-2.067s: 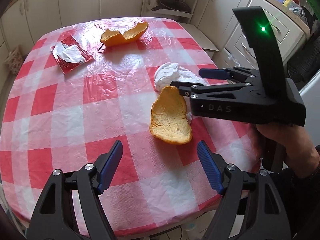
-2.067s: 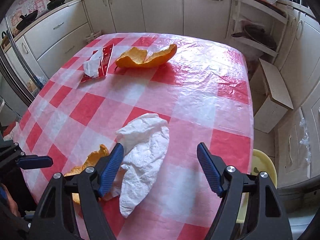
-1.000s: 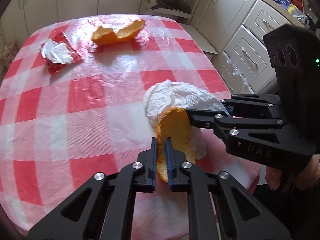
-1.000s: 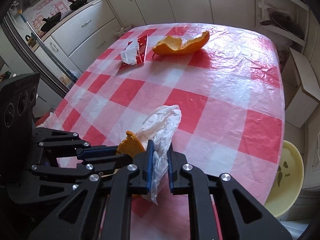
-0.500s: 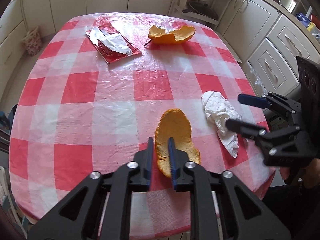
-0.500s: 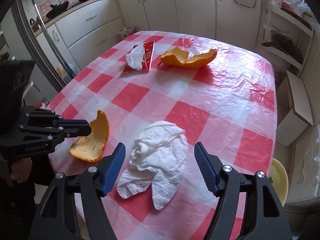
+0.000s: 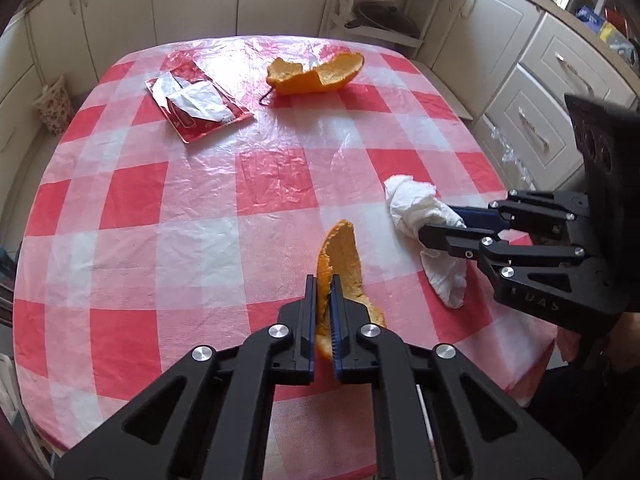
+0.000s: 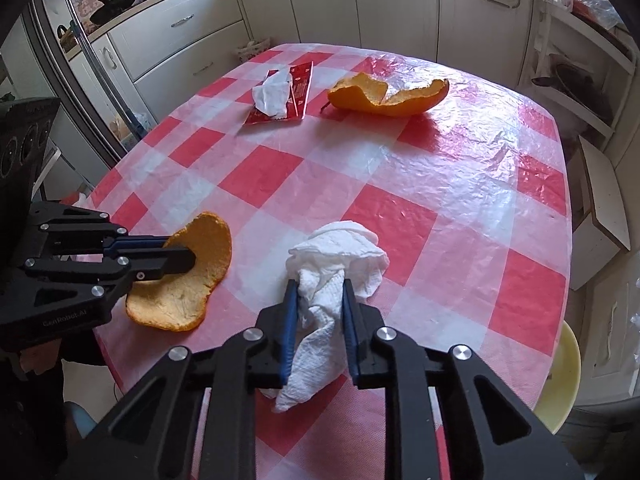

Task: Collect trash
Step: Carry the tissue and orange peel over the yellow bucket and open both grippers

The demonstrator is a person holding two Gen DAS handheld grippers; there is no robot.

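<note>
A curved orange peel (image 7: pixel 340 248) rests on the checked table near the front edge. My left gripper (image 7: pixel 322 280) is closing tight on its near rim, the pads pressing the peel. From the right wrist view the left gripper (image 8: pixel 180 250) holds the peel (image 8: pixel 188 292) at the left. A crumpled white paper napkin (image 8: pixel 344 248) lies to its right, and my right gripper (image 8: pixel 319 284) is closing on it, both pads squeezing the paper. In the left wrist view the right gripper (image 7: pixel 438 224) grips the napkin (image 7: pixel 408 200) from the right.
A bigger orange peel (image 7: pixel 316 74) and a red wrapper with white tissue on it (image 7: pixel 198 106) lie at the far side of the table (image 7: pixel 200 200). A pale yellow tub (image 8: pixel 560 368) stands on the floor by the table's right edge. Cabinets surround the table.
Half a second ago the right gripper stood open around the napkin lying on the table; now its jaws are pressed on it. The left gripper keeps its hold on the peel and has shifted slightly.
</note>
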